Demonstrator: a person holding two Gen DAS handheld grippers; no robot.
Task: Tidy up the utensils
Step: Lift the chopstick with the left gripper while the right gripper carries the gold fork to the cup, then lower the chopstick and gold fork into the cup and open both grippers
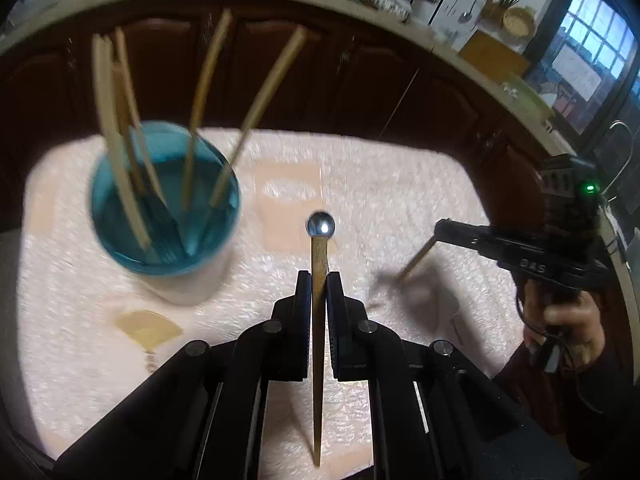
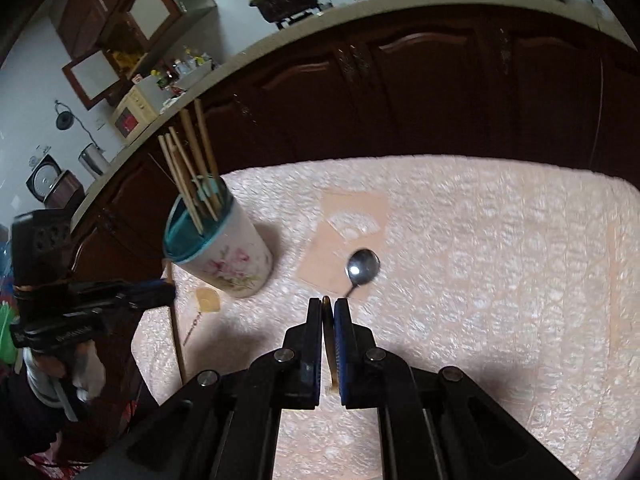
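– Wooden handle, steel bowl: the spoon (image 2: 362,266) is pinched by its handle in the right gripper (image 2: 328,304), bowl pointing forward, low over the worktop (image 2: 480,240). I can't tell if the bowl touches the cloth.

– Why hold it that far back?

– Probably so the bowl leads and can go into the cup (image 2: 228,256) first. The fingers are closed nearly together on the handle.

– And the left gripper (image 1: 319,280)?

– Its fingers are clamped tight on another wooden-handled utensil (image 1: 319,248), with the shiny round end ahead and the pointed tail running back between them. It is lifted off the worktop, near the cup.

– So the cup is where everything goes?

– I judge so. It stands upright near the far left of the cloth, and chopsticks (image 1: 200,92) already lean against its blue rim, fanned out. That leaves gaps for two more handles, but a careless drop could knock the sticks or tip the cup.
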